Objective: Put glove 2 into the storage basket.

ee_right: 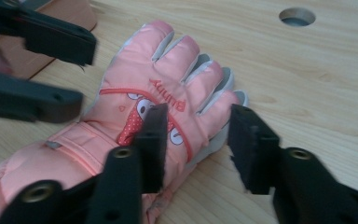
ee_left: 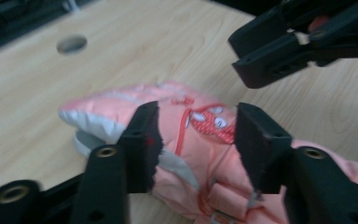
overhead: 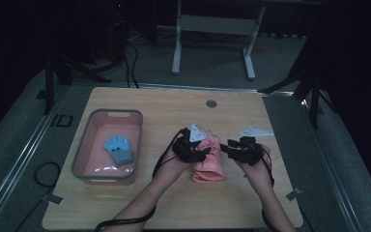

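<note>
The pink glove [overhead: 208, 162] lies flat on the wooden table [overhead: 164, 203], near the middle and a little towards our side, its fingers pointing to the far edge and its cuff towards us. To its left stands a pink basin [overhead: 79, 157] with a grey rim, and in it we already see a blue glove [overhead: 118, 150]; from this we judge that one glove is put away and the pink one is the work left.

We have brought both tools down to it. The left gripper [ee_left: 196, 140] hangs just over the glove's left side with its jaws set wide, the padded back of the glove showing between them, and nothing is pinched yet. The right gripper [ee_right: 198, 140] stands at the glove's right edge, jaws likewise wide apart, one over the printed back and the other past the little finger above the bare wood.

So we think the grasp itself is not yet made: what remains is to close on the glove, lift it, carry it left and let it go in the basin beside the blue one
</note>
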`<state>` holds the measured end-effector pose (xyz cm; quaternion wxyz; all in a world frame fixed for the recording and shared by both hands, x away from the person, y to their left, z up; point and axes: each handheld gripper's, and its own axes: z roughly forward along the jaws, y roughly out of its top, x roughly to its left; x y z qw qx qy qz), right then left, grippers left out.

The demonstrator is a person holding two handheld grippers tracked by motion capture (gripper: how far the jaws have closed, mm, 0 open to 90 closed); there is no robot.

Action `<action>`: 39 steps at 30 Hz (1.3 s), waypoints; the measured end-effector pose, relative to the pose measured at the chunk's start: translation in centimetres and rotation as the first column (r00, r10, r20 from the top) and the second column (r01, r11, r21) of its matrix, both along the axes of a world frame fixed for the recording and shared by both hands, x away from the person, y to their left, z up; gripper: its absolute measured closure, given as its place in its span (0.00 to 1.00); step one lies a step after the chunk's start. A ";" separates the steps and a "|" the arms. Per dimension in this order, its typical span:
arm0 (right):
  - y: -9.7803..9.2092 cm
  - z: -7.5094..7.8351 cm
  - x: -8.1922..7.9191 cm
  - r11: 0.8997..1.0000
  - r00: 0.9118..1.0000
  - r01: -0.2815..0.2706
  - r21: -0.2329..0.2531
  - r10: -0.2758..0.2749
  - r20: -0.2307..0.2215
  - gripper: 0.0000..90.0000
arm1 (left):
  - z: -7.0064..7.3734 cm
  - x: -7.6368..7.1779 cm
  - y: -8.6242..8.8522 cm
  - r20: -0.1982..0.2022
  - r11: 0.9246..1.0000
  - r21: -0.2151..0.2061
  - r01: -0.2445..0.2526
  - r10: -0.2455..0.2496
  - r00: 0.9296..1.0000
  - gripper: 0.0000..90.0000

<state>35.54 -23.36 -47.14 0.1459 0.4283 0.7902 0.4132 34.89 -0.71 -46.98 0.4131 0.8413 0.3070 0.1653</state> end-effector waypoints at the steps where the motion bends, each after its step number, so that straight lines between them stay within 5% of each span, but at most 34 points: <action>1: 0.1 -0.2 0.1 1.000 1.000 0.002 0.011 -0.002 -0.008 0.60 | -0.5 0.2 -0.1 -0.007 1.000 0.017 -0.005 0.005 1.000 0.49; 4: 0.3 -0.8 0.3 1.000 1.000 0.002 0.026 -0.001 -0.030 0.55 | -1.6 0.6 0.1 -0.032 1.000 0.007 -0.019 0.019 0.999 0.41; 8: 0.9 -1.8 0.6 1.000 0.998 0.000 0.013 0.001 -0.067 0.50 | -2.7 1.1 0.5 -0.071 0.995 -0.018 -0.096 0.094 0.993 0.38; 13: 1.1 -3.7 1.5 1.000 0.990 0.002 0.021 0.001 -0.144 0.45 | -4.7 1.9 0.9 -0.209 0.992 -0.045 -0.118 0.106 0.972 0.34; 18: 0.9 -5.4 2.4 0.998 0.966 0.021 0.059 -0.005 -0.257 0.45 | -6.2 2.7 0.9 -0.308 0.988 -0.084 -0.132 0.100 0.946 0.31; 20: 0.8 -5.8 2.7 0.997 0.953 0.031 0.071 -0.008 -0.304 0.45 | -6.7 3.0 1.0 -0.369 0.981 -0.117 -0.154 0.101 0.924 0.31; 21: 0.8 -5.8 2.7 0.997 0.953 0.031 0.071 -0.008 -0.304 0.45 | -6.7 3.0 1.0 -0.369 0.981 -0.117 -0.154 0.101 0.924 0.31; 22: 0.7 -6.0 3.0 0.995 0.943 0.043 0.089 -0.011 -0.334 0.45 | -7.1 3.2 1.1 -0.395 0.979 -0.130 -0.158 0.095 0.914 0.31; 24: 0.5 -6.8 3.8 0.989 0.913 0.045 0.144 0.018 -0.408 0.45 | -7.3 3.4 1.3 -0.402 0.977 -0.148 -0.152 0.081 0.912 0.31; 27: 0.2 -7.3 4.3 0.979 0.894 0.034 0.203 0.061 -0.445 0.52 | -7.6 3.6 1.5 -0.424 0.973 -0.186 -0.139 0.048 0.904 0.37; 31: 0.3 -7.3 4.1 0.973 0.899 0.018 0.229 0.085 -0.429 0.71 | -7.4 3.5 1.4 -0.409 0.975 -0.192 -0.110 0.023 0.912 0.56; 33: 0.6 -7.1 3.8 0.978 0.913 0.015 0.208 0.072 -0.401 0.77 | -7.1 3.5 1.3 -0.411 0.977 -0.183 -0.110 0.025 0.911 0.64; 35: 0.9 -6.8 3.4 0.982 0.925 0.019 0.186 0.053 -0.376 0.79 | -6.9 3.4 1.3 -0.410 0.977 -0.180 -0.112 0.029 0.911 0.68; 39: 1.1 -6.1 2.8 0.984 0.934 0.030 0.177 0.035 -0.356 0.81 | -6.1 3.2 1.4 -0.405 0.979 -0.181 -0.099 0.017 0.914 0.72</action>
